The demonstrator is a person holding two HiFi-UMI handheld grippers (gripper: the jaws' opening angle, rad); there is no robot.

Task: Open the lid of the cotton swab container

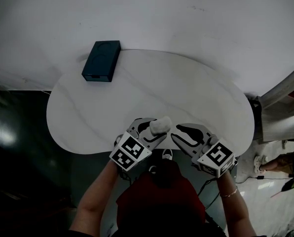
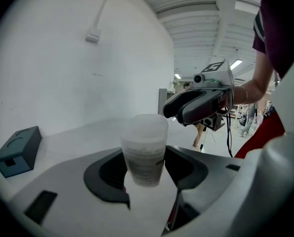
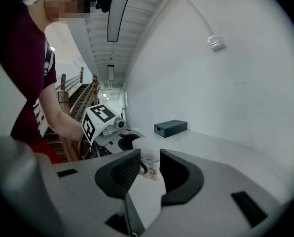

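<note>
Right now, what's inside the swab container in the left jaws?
Through the frosted wall of the container only a greyish band shows low down; single swabs can't be made out. The lid is on and covers the top.

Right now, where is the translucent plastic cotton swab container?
Head view, low centre: the container is held in the left hand-held gripper at the white table's near edge, right hand-held gripper beside it.

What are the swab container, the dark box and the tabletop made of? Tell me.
Cotton swab container: likely frosted, translucent plastic; cloudy walls dimly show contents. Box: matte dark teal, card or plastic; no shine. Tabletop: white, faintly veined, marble-look; real stone unclear.
</note>
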